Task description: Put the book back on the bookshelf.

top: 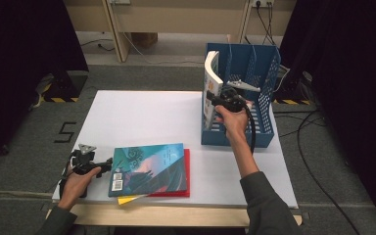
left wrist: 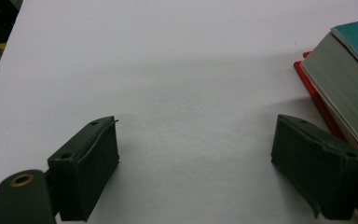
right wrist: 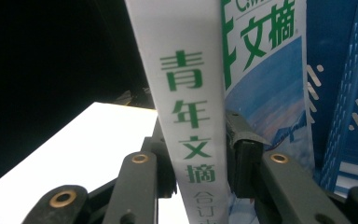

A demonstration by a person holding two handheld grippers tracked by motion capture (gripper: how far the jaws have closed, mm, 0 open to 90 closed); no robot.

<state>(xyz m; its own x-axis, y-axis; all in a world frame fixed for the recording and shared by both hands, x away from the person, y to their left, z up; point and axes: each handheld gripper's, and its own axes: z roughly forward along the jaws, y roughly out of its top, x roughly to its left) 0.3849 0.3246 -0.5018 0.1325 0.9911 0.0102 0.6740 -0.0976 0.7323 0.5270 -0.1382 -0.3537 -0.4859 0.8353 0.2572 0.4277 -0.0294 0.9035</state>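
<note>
Carefully, the right gripper [top: 219,101] is pinching the white-spined magazine [top: 210,81] upright at the blue file rack's [top: 264,88] left wall, needing steady vertical guidance, while the left gripper [top: 108,162] is resting spread beside the stacked books [top: 149,169].

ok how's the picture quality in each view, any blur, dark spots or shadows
High view: the white table is evenly lit, while both upper corners are near black. Left gripper view: the left gripper has soft-edged, slightly blurred jaws that cast faint shadows on the table. Right gripper view: the white book clamped in the right gripper reads sharp, and the left background is black.
</note>
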